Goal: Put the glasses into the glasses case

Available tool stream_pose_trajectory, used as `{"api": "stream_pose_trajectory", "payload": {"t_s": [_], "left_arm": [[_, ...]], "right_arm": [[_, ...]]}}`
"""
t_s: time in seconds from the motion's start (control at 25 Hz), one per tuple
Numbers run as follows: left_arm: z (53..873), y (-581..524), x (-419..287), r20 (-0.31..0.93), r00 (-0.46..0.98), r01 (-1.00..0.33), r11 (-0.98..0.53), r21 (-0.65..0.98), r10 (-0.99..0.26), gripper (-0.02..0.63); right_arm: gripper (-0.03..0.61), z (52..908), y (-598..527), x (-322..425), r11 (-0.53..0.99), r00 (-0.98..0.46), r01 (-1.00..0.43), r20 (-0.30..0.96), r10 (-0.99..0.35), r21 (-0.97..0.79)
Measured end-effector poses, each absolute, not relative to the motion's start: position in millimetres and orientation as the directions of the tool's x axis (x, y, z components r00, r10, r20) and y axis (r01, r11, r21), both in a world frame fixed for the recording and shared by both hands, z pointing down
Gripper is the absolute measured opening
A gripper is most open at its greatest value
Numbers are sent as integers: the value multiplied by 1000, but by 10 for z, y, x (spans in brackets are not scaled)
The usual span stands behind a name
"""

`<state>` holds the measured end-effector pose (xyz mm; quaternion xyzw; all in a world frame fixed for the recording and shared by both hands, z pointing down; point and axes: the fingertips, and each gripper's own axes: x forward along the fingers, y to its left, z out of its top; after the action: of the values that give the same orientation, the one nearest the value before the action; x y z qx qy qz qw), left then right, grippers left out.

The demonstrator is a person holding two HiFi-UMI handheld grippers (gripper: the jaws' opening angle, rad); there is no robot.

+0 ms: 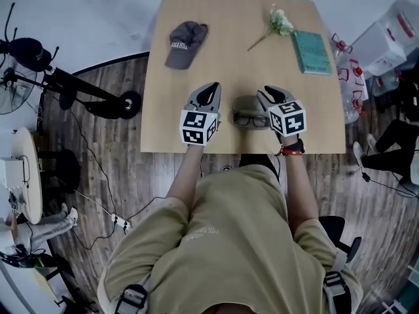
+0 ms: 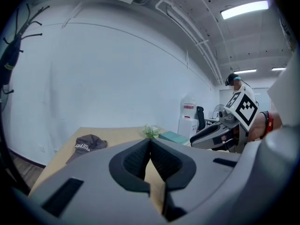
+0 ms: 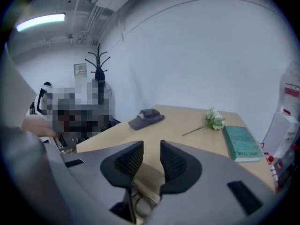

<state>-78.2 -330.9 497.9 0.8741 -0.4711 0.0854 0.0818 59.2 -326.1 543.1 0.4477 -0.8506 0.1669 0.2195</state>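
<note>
The black-framed glasses (image 1: 251, 119) lie in the open grey glasses case (image 1: 245, 103) near the table's front edge, between my two grippers. My left gripper (image 1: 213, 87) hangs just left of the case, shut, with nothing in it; its tips meet in the left gripper view (image 2: 150, 140). My right gripper (image 1: 267, 91) hovers just right of the case and above it, open. In the right gripper view (image 3: 151, 146) a narrow gap shows between its pads, nothing is in it, and the glasses (image 3: 140, 204) lie below the jaws.
On the wooden table (image 1: 229, 18) lie a dark cap (image 1: 184, 42) at the far left, a white flower sprig (image 1: 280, 21) and a green book (image 1: 311, 51) at the far right. A black scooter (image 1: 91, 93) stands on the floor to the left, boxes (image 1: 386, 38) to the right.
</note>
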Motion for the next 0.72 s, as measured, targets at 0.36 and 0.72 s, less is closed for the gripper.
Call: {"api": "stream_pose_trajectory", "payload": {"t_s": [0.36,0.72], "left_arm": [[4580,-3202,-631,143,549,-833,-553,15,-823,23],[4436,-3056,-529,120,550,-833,-553,7,-827,23]], "right_arm": [[81,4850,-3181,827,403,-405,-912,345,-847,-81],[20,4683,-3031,981,298,-307,-952,272,-912,-77]]}}
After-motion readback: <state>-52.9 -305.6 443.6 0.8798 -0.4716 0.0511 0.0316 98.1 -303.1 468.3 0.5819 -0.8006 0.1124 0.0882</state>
